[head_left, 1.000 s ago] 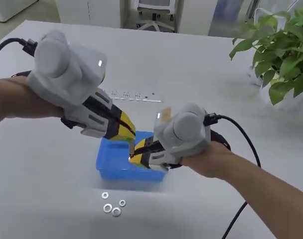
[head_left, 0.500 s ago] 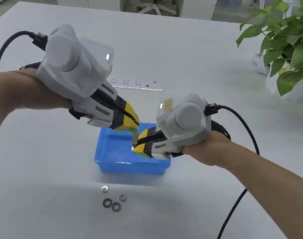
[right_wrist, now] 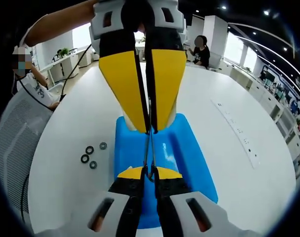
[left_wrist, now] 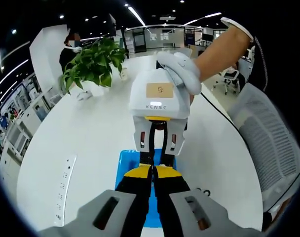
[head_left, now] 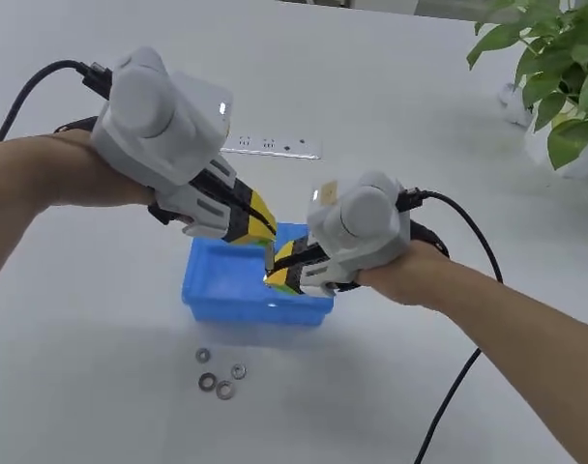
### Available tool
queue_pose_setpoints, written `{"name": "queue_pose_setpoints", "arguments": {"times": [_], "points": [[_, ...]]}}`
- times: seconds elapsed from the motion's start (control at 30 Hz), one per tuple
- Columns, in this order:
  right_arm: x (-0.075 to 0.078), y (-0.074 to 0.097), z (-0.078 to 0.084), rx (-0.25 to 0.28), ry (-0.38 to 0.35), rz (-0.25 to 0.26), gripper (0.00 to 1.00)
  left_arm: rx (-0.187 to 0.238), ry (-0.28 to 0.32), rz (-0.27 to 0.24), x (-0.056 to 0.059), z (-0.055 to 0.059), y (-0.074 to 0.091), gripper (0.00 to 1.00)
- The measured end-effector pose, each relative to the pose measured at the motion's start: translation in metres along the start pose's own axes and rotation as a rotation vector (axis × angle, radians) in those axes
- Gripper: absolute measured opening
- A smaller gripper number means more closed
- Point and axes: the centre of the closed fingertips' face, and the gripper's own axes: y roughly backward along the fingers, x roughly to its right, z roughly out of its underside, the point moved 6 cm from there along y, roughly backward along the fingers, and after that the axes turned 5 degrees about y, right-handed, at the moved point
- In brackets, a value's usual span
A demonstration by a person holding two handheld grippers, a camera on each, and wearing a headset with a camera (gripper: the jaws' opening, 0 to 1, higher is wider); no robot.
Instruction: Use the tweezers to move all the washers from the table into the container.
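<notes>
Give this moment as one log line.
left gripper shut on tweezers | right gripper shut on tweezers | above container | four washers on table

left gripper (head_left: 268, 238) and right gripper (head_left: 276, 278) crowd container (head_left: 215, 286), washers (head_left: 220, 376) unobstructed

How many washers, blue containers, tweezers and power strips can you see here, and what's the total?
washers: 4
blue container: 1
tweezers: 1
power strip: 1
total: 7
</notes>
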Motion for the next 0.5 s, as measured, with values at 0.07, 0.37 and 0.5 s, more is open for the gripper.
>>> {"name": "queue_pose_setpoints", "arguments": {"times": [0.07, 0.37, 0.5], "points": [[0.0, -0.001, 0.003, -0.007, -0.002, -0.003, 0.09, -0.001, 0.002, 0.0, -0.001, 0.001, -0.002, 0.05], [-0.001, -0.003, 0.012, -0.033, -0.005, -0.014, 0.1, -0.006, 0.008, 0.009, 0.0, 0.005, -0.012, 0.06], [-0.002, -0.004, 0.015, -0.04, -0.004, -0.015, 0.1, -0.009, 0.009, 0.012, 0.0, 0.006, -0.014, 0.06]]}}
